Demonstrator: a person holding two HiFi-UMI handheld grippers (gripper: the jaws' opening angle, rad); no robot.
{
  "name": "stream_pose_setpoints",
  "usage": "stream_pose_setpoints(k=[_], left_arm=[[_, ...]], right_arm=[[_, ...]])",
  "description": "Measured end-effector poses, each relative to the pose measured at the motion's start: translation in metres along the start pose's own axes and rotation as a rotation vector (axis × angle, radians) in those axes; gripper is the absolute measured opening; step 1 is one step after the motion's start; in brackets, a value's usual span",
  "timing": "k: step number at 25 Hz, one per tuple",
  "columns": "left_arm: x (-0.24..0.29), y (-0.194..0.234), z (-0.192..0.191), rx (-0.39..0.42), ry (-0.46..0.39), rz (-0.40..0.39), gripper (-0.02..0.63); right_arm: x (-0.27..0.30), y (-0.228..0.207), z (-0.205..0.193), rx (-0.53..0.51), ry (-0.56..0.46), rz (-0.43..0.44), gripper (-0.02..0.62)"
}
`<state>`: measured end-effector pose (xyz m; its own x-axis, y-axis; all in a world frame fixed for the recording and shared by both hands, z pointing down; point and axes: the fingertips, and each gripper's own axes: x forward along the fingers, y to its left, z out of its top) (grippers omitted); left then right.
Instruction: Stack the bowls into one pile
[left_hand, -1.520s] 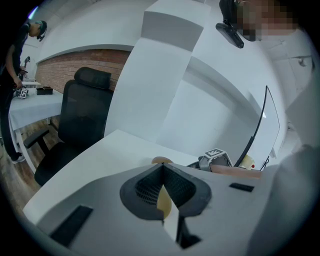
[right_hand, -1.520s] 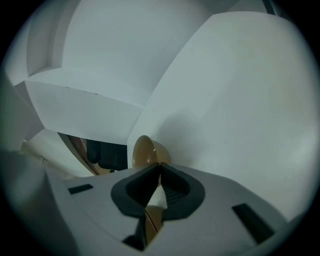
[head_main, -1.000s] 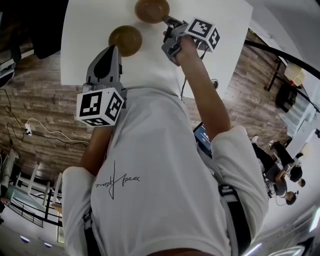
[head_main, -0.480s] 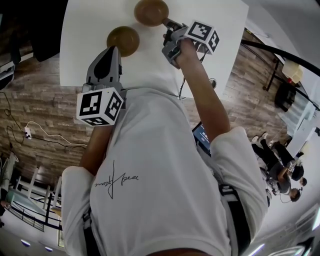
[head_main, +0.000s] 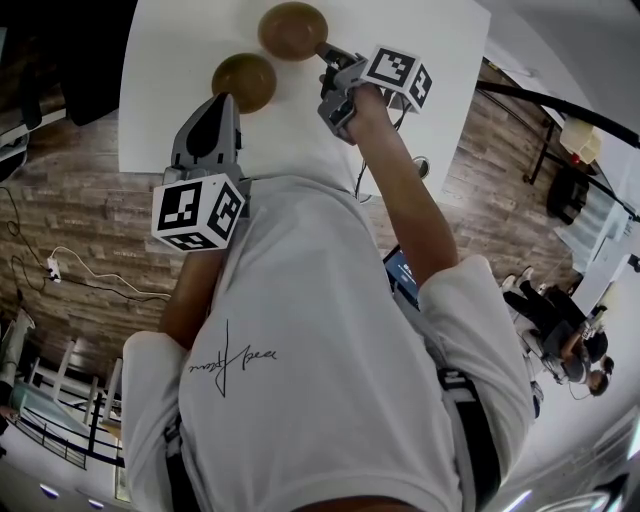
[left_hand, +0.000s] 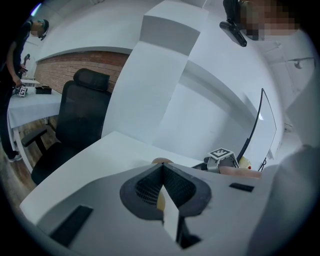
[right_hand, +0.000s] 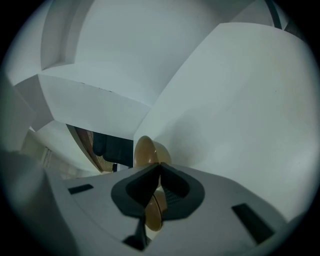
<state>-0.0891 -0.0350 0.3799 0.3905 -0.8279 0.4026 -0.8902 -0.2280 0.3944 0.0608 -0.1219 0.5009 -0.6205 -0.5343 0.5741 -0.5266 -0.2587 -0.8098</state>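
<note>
White table (head_main: 445, 40), right gripper (head_main: 326, 52) pinches the far bowl (head_main: 290, 28) at its four-o'clock rim — thin hold, could tip out — left gripper (head_main: 222, 102) closed, empty.

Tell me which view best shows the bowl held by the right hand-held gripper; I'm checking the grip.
Right gripper view: the right hand-held gripper is shut on the rim of the bowl. The head view shows the whole bowl, small. The left gripper view shows at most a brown sliver.
</note>
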Motion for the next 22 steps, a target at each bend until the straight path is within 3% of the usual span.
stream_pose_setpoints(k=[22], left_arm=[[-0.009, 0.002, 0.004, -0.003, -0.036, 0.012, 0.006]], right_arm=[[-0.005, 0.034, -0.035, -0.070, 0.075, 0.079, 0.020]])
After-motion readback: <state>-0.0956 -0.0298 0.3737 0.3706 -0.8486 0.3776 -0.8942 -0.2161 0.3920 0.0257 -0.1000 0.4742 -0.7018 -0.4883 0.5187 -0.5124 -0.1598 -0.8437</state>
